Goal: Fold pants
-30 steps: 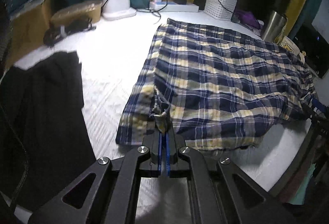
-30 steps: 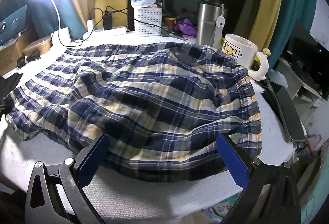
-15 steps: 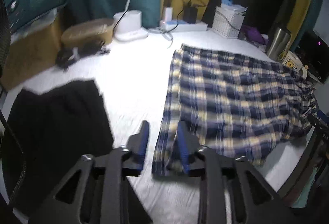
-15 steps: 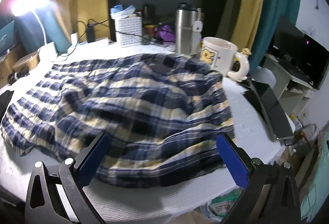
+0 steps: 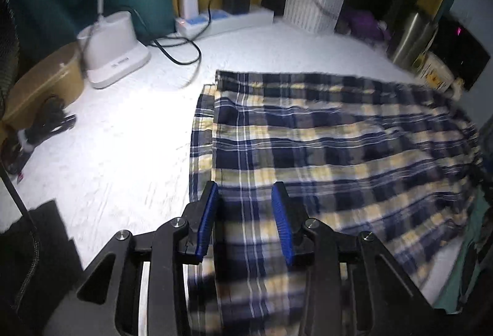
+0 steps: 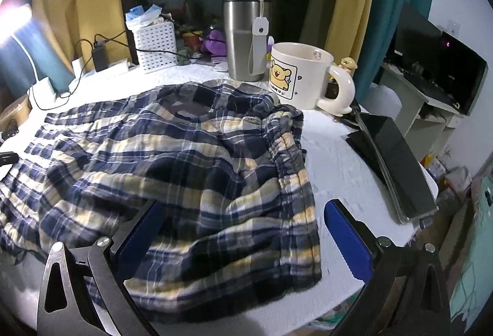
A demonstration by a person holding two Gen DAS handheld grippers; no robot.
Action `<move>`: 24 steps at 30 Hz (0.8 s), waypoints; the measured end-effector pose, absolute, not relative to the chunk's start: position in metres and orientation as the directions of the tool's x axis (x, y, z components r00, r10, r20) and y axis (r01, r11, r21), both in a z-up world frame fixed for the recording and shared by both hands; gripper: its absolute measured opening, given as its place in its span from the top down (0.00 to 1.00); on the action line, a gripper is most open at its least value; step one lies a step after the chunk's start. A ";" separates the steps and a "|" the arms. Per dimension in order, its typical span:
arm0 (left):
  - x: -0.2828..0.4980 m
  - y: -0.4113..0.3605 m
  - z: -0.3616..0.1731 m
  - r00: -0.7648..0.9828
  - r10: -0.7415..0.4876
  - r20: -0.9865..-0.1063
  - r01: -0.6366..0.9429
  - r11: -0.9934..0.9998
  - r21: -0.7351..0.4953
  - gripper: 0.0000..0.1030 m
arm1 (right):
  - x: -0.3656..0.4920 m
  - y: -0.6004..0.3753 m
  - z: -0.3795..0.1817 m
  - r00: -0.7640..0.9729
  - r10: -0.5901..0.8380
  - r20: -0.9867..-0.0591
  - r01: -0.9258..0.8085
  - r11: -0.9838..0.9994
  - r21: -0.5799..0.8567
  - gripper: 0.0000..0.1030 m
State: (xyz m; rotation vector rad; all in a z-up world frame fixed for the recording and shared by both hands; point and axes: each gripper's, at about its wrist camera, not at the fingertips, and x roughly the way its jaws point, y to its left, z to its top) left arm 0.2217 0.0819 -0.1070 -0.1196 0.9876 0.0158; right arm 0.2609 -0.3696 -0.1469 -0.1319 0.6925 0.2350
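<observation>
The navy, yellow and white plaid pants (image 5: 323, 151) lie spread on the white table cover, leg ends at the left, waistband at the right. My left gripper (image 5: 245, 197) is open, its blue pads over the near leg end, holding nothing. In the right wrist view the pants (image 6: 185, 163) lie rumpled with the elastic waistband (image 6: 292, 157) toward the right. My right gripper (image 6: 243, 225) is wide open just above the near waistband corner, empty.
A white lamp base (image 5: 114, 49), power strip (image 5: 222, 20), white basket (image 5: 314, 6) and brown box (image 5: 46, 83) stand at the back. A black garment (image 5: 34, 259) lies near left. A steel tumbler (image 6: 246, 37), bear mug (image 6: 302, 80) and black tablet (image 6: 394, 163) sit right of the pants.
My left gripper let go of the leg hem, opened, lifted, then moved right and forward over the leg end. My right gripper moved right toward the waistband corner, staying open.
</observation>
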 end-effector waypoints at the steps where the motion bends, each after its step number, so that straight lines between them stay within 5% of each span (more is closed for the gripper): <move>1: 0.227 0.082 -0.110 0.544 -0.037 -0.838 -0.068 0.994 -0.087 0.65 | 0.263 -0.369 -0.148 0.742 0.169 -0.648 -0.259 0.965 -0.045 0.00; 9: 0.238 0.088 -0.121 0.555 -0.005 -0.832 -0.095 0.993 -0.070 0.67 | 0.277 -0.361 -0.152 0.726 0.155 -0.670 -0.265 0.962 -0.065 0.00; 11: 0.236 0.090 -0.121 0.566 -0.001 -0.825 -0.092 0.994 -0.065 0.89 | 0.279 -0.360 -0.154 0.723 0.152 -0.674 -0.264 0.962 -0.066 0.00; 14: 0.234 0.093 -0.121 0.568 -0.004 -0.823 -0.089 0.994 -0.066 0.98 | 0.279 -0.357 -0.154 0.721 0.151 -0.676 -0.267 0.961 -0.069 0.00; 24: 0.222 0.120 -0.112 0.608 0.071 -0.791 -0.165 0.986 -0.039 0.99 | 0.273 -0.345 -0.148 0.727 0.156 -0.669 -0.281 0.956 -0.083 0.00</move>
